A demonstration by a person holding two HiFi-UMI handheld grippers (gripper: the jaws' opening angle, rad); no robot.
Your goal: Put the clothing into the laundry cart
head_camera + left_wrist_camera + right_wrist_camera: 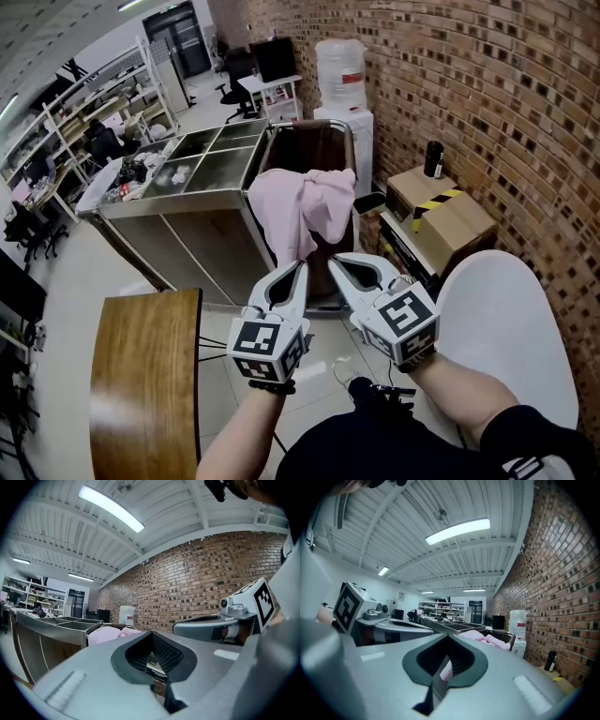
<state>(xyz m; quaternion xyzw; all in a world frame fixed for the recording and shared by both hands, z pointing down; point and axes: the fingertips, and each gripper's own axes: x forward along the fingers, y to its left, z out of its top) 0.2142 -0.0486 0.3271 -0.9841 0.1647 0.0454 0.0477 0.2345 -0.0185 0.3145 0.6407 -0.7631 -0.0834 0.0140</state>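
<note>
Clothing (300,202) (110,634) (485,638): one pink garment, draped over the near rim of the laundry cart (314,145), with most of the fabric hanging down the outer face and little of it inside. The cart is a dark brown bin in a metal frame. It stands between a stainless steel unit (202,159) with open top compartments and a cardboard box (441,220) against the brick wall (469,84).

Left gripper (302,268) (152,633): held roughly level and pointed at the cart, with the jaw tips together. The garment's lowest tail hangs right at those tips. Whether any fabric is nipped cannot be confirmed from where I stand.

Right gripper (332,262) (447,636): just beside the left one and aimed the same way, with the jaws likewise closed tip to tip. Pink fabric shows through the gap behind the tips, but no grip on it is evident.

Surroundings: a water dispenser (342,70) behind the cart, a dark bottle (433,159) on the box, a wooden table (145,375) at the person's left and a white round table (506,328) at the right.
</note>
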